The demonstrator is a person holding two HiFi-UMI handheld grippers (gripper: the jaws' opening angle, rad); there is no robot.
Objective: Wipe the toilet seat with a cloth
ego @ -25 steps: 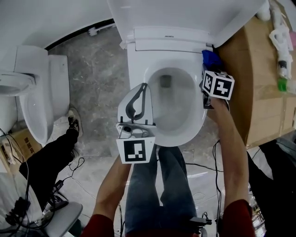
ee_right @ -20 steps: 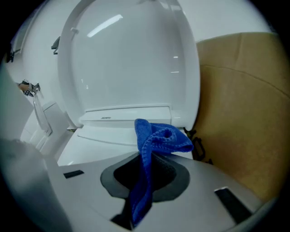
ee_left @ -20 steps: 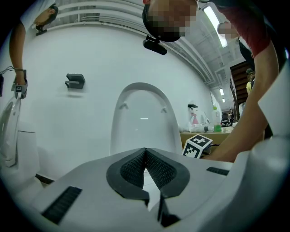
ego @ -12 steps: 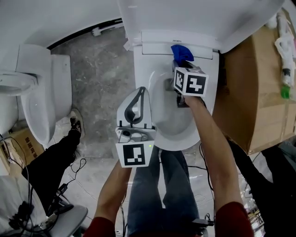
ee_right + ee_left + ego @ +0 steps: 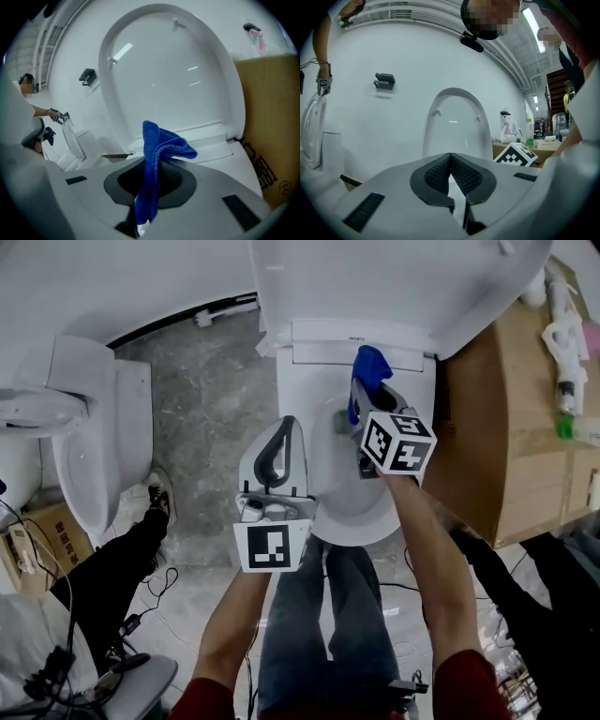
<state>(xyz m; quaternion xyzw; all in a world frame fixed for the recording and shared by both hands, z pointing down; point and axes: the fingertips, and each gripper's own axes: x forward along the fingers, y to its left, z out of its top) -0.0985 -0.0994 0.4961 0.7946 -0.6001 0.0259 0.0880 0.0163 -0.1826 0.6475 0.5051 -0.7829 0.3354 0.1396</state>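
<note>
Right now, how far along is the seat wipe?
Done: the lid is up and the right gripper is shut on the blue cloth. In hand: the cloth sits over the back of the toilet seat, near the hinge; I can't tell whether it touches. The left gripper is shut, empty. Left: nothing shows which parts are wiped, so assume the whole ring.

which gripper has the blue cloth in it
The right gripper: the blue cloth is pinched between its jaws and sticks up past them. The left gripper is shut with nothing between its jaws.
</note>
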